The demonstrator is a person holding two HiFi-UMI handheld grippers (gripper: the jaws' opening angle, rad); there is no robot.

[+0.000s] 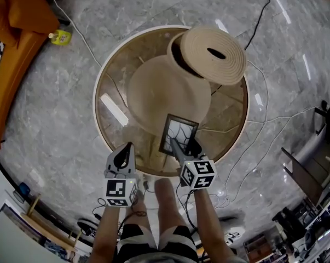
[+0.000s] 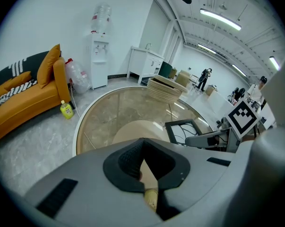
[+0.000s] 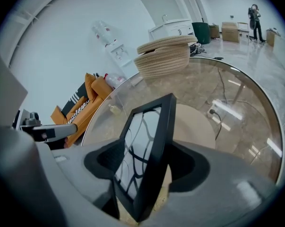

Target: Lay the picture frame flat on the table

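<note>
Tongs on both hands hang at the near edge of the round glass desk [image 1: 114, 73]. The right tongs [image 1: 185, 146] are spread wide with the black picture frame [image 3: 147, 145] between them, and neither pad seems to press on it. The frame stands on its lower edge close to the desk's near edge, right of the middle, leaning rather than flat, so the task looks unfinished. Such a loose straddle probably lets the frame tip down without being pinched, though it could topple sideways or skid on the smooth glass. The left tongs [image 1: 126, 148] are pressed together on nothing, just off the frame's left side, where they could steady or nudge it. A coiled rope basket [image 1: 211, 53] with a slotted lid sits at the far right edge, well apart from the frame, and nothing lies where the frame would come down. Through the glass show a beige pedestal [image 1: 162, 89] and floor cables. An orange sofa [image 1: 14, 32] and a yellow bottle [image 1: 59, 36] stand well off the desk.
</note>
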